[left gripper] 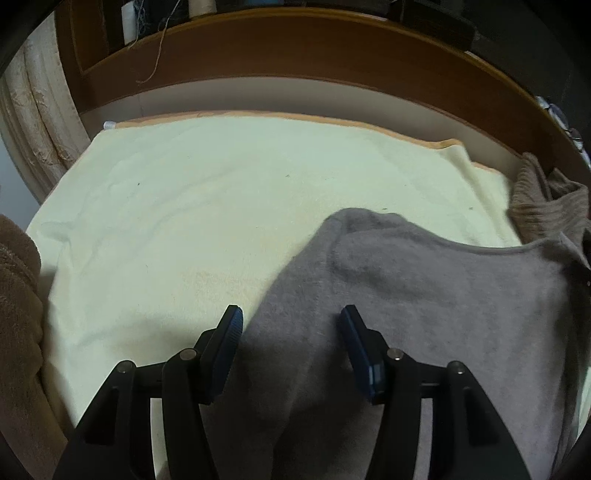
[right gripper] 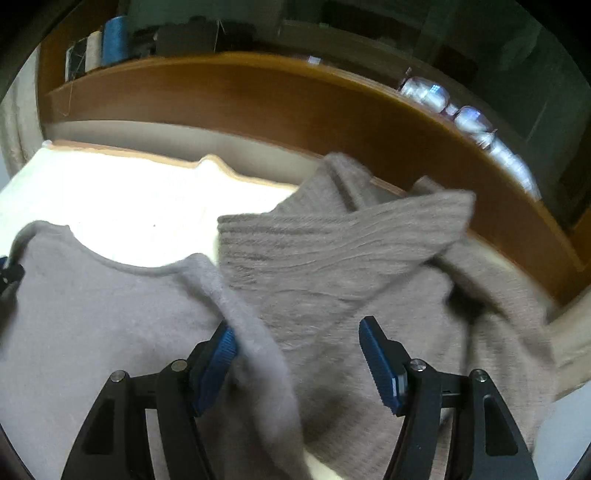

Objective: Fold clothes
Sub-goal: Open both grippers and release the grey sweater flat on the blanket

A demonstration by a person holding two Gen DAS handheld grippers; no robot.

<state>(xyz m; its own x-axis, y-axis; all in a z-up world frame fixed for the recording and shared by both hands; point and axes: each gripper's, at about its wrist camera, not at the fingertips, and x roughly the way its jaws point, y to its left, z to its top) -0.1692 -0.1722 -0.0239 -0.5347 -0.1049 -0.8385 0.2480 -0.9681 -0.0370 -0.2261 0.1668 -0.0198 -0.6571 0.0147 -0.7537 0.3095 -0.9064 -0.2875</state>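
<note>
Writing: no brand, label or readable lettering showed on any garment, spool or claw in either view.
Far left: a brown plush fabric [left gripper: 16, 295] bunched at the left edge of the left wrist view, beside a cream patterned curtain [left gripper: 37, 122].
Surface: a pale yellow-cream fleece blanket with a tan trimmed edge [left gripper: 166, 206] lay spread flat, a wooden brown rail [left gripper: 295, 51] curving along its far side.
Shelf clutter: a cream thread spool [left gripper: 201, 7] and loose threads stood behind the rail; in the right wrist view a blue thread spool [right gripper: 115, 38] stood at the left end and shiny silvery spools [right gripper: 428, 92] lined the right, blurred.
Left claw [left gripper: 291, 317]: black arms with blue ribbed pads, jaws spread wide apart, clamping nothing, hovering over the left edge of the soft grey fuzzy sweater [left gripper: 424, 295].
Grey sweater: it lay on the blanket's right half, its neckline [right gripper: 140, 267] curved toward the rail.
Right claw [right gripper: 295, 328]: jaws parted; a raised fold of the grey sweater rested against the left pad [right gripper: 218, 362], not pinched between the two.
In the way: a taupe ribbed knit sweater [right gripper: 332, 236] lay crumpled over the grey one's right side, reaching the rail.
</note>
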